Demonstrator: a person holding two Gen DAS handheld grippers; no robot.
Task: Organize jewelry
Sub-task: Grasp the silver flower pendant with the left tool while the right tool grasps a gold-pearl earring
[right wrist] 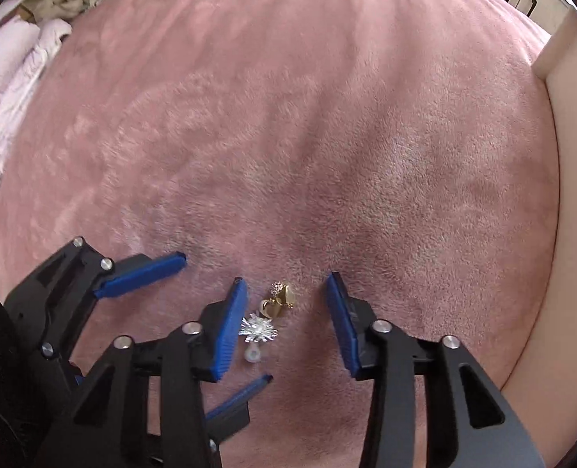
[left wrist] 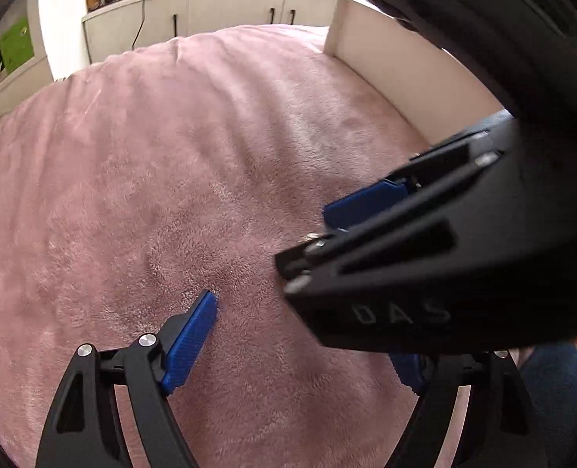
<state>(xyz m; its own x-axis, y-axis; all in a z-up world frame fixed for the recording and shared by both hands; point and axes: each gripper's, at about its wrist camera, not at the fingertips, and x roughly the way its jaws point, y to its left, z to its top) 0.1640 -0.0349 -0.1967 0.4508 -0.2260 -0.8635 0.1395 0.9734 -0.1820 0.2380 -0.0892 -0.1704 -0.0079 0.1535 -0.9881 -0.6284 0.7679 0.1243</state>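
Right gripper point(right wrist: 284, 327) points down at the blanket, jaws apart, nothing clamped; blue pads point(right wrist: 229, 331) bracket the jewelry without touching it. Between them: gold heart earrings point(right wrist: 278, 298) on the far side, silver starburst piece point(right wrist: 258, 330) just nearer, touching or nearly so, with a small clear backing point(right wrist: 252, 353) at its near end. The cluster's long axis runs near-to-far, roughly parallel to the pads, and sits closer to the left pad than the right. So the likely closing squeeze would come across the short axis; the tiny pieces could slip into the pile.

Left gripper point(right wrist: 218, 319) comes in from the left, also spread wide and empty, one fingertip near the backing. In the left wrist view its left pad point(left wrist: 190, 343) rests close to the fabric, and the right gripper point(left wrist: 366, 234) blocks the jewelry. The right gripper is the better placed.

Surface: pink plush blanket point(right wrist: 327, 117) on a bed, cream bed frame point(right wrist: 569, 156) to the right, white cabinets point(left wrist: 210, 19) at the far side, and rumpled pale bedding point(right wrist: 11, 89) far left.
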